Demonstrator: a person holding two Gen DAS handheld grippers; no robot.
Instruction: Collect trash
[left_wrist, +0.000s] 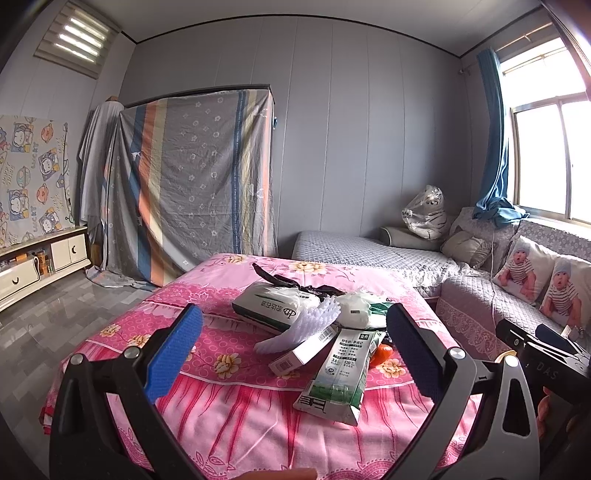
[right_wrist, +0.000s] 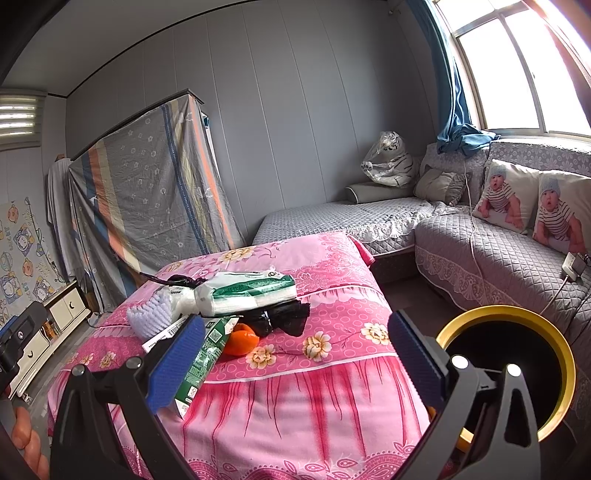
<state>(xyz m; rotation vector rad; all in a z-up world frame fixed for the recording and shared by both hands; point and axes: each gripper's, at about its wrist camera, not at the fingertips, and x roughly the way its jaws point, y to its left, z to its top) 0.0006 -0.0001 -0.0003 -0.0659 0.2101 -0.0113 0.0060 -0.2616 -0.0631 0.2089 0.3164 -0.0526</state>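
Note:
A pile of trash lies on the pink flowered table cloth (left_wrist: 236, 402): a green and white milk carton (left_wrist: 338, 376), a small white box (left_wrist: 303, 352), white foam netting (left_wrist: 299, 326), a tissue pack (left_wrist: 269, 302), a crumpled white wrapper (left_wrist: 356, 308), a black plastic bag (right_wrist: 284, 317) and an orange peel (right_wrist: 240, 341). My left gripper (left_wrist: 291, 354) is open and empty, just in front of the carton. My right gripper (right_wrist: 295, 363) is open and empty, near the carton (right_wrist: 201, 363) and the peel. A round bin with a yellow rim (right_wrist: 517, 369) stands at the table's right.
A grey quilted sofa (right_wrist: 491, 254) with baby-print pillows runs along the right wall under the window. A draped cabinet (left_wrist: 192, 184) and a low TV stand (left_wrist: 44, 266) are at the left. The other gripper (left_wrist: 543, 350) shows at the right edge.

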